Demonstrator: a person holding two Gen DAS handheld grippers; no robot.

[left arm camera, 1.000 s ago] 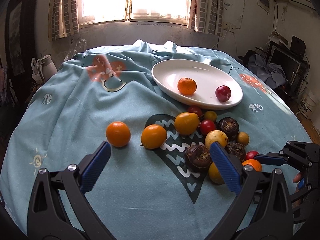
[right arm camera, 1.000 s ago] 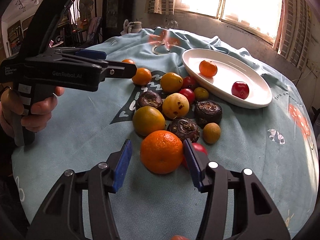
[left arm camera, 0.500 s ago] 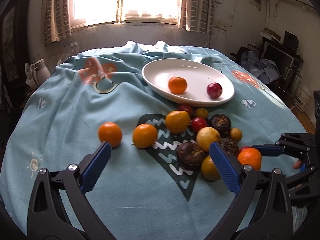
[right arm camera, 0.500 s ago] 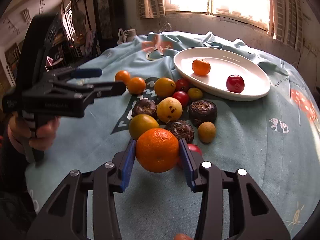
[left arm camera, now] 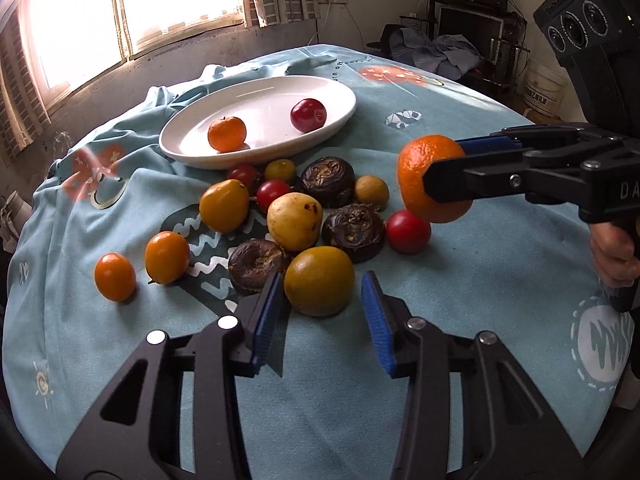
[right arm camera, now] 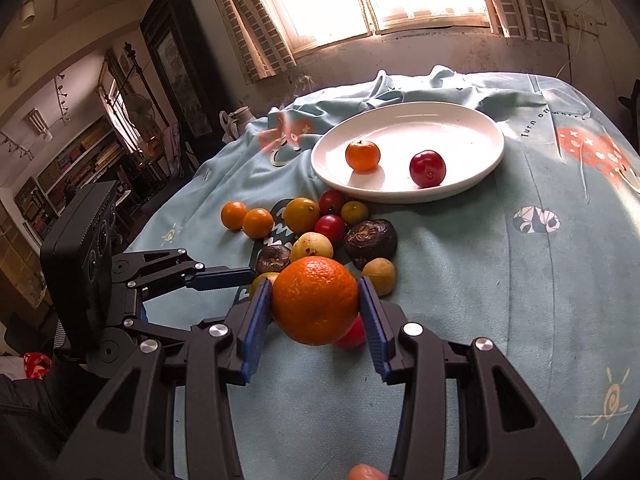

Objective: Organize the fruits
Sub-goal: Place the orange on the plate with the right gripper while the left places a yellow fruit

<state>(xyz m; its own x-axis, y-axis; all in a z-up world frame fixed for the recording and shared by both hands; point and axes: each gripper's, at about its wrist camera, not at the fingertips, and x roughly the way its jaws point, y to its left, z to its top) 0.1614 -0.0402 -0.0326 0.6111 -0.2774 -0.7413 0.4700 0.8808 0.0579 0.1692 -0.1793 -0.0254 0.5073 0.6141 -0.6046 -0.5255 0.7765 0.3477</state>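
Note:
My right gripper [right arm camera: 316, 304] is shut on a large orange [right arm camera: 315, 300] and holds it above the table; the orange also shows in the left wrist view [left arm camera: 430, 178], lifted at the right. My left gripper [left arm camera: 322, 312] is open, its jaws on either side of a yellow-green fruit [left arm camera: 319, 280] at the near edge of the pile. Several fruits lie in a heap on the blue cloth [left arm camera: 304, 216]. The white oval plate [left arm camera: 340, 92] behind holds a small orange [left arm camera: 227, 133] and a red fruit [left arm camera: 308, 115].
Two small oranges [left arm camera: 138, 266] lie apart at the left of the heap. A red fruit [left arm camera: 408, 231] lies under the lifted orange. The round table's edge runs close on the right, with furniture and a white bucket [left arm camera: 546, 88] beyond. A window is behind.
My right gripper closed on the large orange and lifted it off the cloth. My left gripper moved right and forward to the yellow-green fruit and narrowed its opening.

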